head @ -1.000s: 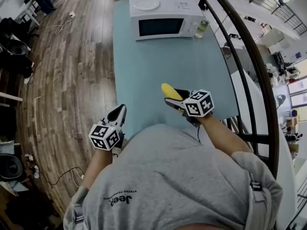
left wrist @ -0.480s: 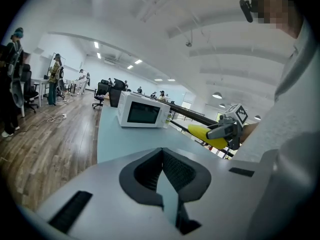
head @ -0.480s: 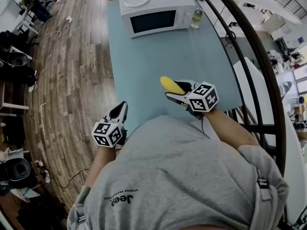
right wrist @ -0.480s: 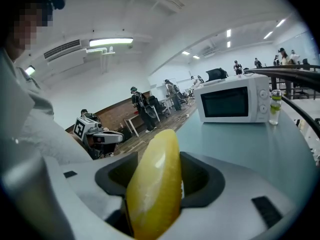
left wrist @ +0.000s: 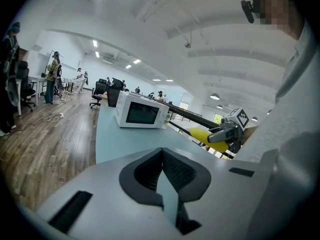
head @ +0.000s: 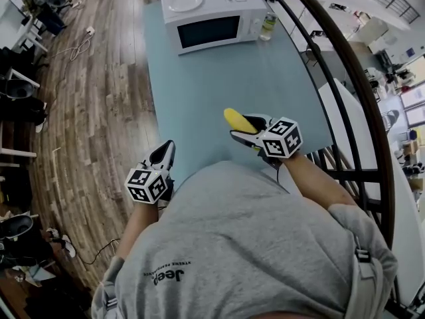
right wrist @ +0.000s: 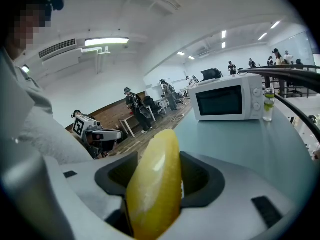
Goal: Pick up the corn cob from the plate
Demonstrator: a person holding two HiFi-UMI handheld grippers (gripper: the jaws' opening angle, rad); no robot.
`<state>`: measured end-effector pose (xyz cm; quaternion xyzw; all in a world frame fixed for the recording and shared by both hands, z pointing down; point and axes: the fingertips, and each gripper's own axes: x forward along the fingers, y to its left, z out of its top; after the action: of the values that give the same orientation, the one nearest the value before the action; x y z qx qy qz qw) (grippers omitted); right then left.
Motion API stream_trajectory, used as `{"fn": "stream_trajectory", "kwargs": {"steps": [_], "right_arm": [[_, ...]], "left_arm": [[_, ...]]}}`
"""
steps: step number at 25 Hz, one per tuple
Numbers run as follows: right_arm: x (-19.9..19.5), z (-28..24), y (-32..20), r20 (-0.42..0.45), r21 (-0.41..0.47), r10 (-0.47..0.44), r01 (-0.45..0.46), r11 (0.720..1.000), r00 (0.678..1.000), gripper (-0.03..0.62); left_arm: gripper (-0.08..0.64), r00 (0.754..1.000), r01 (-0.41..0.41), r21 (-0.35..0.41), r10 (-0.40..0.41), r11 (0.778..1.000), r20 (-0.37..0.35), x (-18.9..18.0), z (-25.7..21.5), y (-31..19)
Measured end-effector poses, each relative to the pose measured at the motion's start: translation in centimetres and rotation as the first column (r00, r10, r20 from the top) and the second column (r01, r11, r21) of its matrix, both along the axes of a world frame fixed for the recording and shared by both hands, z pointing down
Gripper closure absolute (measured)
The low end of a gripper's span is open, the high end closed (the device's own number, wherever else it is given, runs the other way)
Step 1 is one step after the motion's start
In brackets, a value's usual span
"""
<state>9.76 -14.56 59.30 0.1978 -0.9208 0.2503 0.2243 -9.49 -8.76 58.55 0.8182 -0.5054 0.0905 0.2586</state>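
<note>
The right gripper [head: 244,126] has its jaws clamped on a smooth yellow corn cob [head: 234,119]. In the right gripper view the dark grey pads press both flanks of the corn cob [right wrist: 155,184], and its rounded end juts out past the jaw tips, tilted upward. The cob hangs in the air, clear of the pale blue counter [head: 219,78], above the counter's near edge. Just behind these jaws sits the gripper's white cube with black square markers [head: 282,138], with the person's bare forearm behind it. The left gripper [head: 164,155] is off to the cob's left, well apart from it, out past the counter's left edge and over the brown wooden plank floor [head: 93,111]. Its black jaws are together with nothing between them, as the left gripper view [left wrist: 162,156] shows, and its own marker cube [head: 146,185] sits behind them. Far ahead of both pairs of jaws, at the counter's far end, stands a white microwave oven with a dark door window [head: 209,20]. A round white plate [head: 185,2] lies on its top, and a small clear bottle with a green label [head: 267,26] stands just beside its right side. A black metal railing [head: 352,72] curves along the counter's right side, beyond the right jaws. The person's grey shirt [head: 246,244] fills the foreground behind both grippers.
</note>
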Motion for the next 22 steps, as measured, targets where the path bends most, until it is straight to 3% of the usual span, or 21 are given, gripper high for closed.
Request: {"fn": "stream_trajectory", "kwargs": {"steps": [22], "right_arm": [[0.09,0.01,-0.83,-0.012,0.02,-0.004,0.004,1.0,1.0,0.319]], "left_arm": [[0.541,0.999,0.039,0.01,-0.039,0.999,-0.013,-0.64,0.01,-0.04]]}}
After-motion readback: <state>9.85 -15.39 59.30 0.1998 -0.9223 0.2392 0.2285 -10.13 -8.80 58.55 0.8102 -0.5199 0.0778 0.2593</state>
